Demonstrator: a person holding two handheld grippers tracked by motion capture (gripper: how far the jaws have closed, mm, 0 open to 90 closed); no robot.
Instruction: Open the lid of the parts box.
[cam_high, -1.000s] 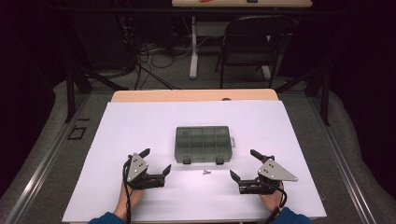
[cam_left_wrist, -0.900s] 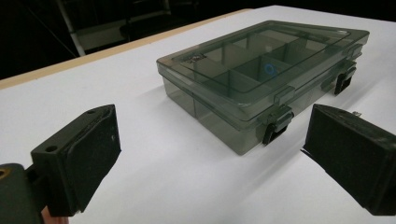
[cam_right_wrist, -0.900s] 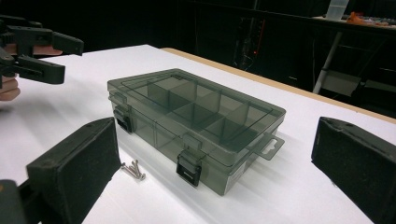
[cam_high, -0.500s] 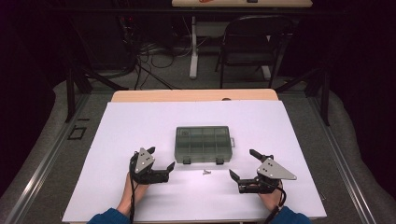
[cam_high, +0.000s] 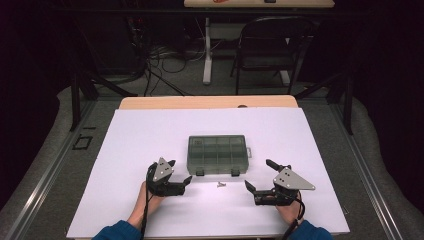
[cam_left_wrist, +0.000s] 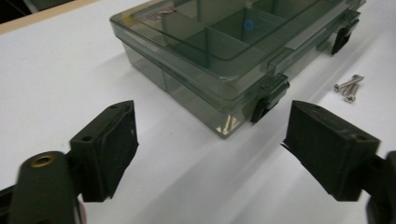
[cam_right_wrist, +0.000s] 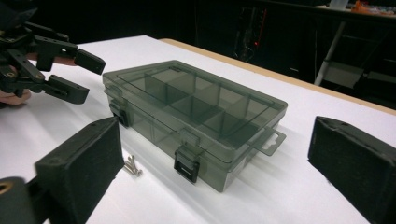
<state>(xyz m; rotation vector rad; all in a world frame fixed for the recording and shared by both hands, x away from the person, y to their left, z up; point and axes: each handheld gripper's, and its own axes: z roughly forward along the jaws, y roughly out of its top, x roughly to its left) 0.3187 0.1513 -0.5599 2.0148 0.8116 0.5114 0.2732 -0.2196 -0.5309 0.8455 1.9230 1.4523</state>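
Note:
A smoky translucent compartment box (cam_high: 218, 154) lies shut on the white table, its two black latches facing me. The left gripper view looks at its near corner (cam_left_wrist: 210, 51) and one latch (cam_left_wrist: 268, 95). Two small screws (cam_high: 220, 184) lie loose in front of the box, also seen as screws (cam_left_wrist: 348, 86) and screws (cam_right_wrist: 132, 166). My left gripper (cam_high: 180, 170) sits by the box's front left corner; its jaws have just been closing, stand open, and hold nothing (cam_left_wrist: 212, 144). My right gripper (cam_high: 258, 173) rests open and empty off the front right corner (cam_right_wrist: 217, 140).
The white table sheet (cam_high: 150, 130) has a wooden edge (cam_high: 210, 102) at the far side. Beyond it stand a dark chair (cam_high: 270, 45), a desk leg and cables on the floor. My left gripper (cam_right_wrist: 70, 70) appears at the upper left of the right gripper view.
My left gripper has slid right, closer to the box's front left corner, and its jaws have narrowed a little. The right gripper, box and screws have stayed put.

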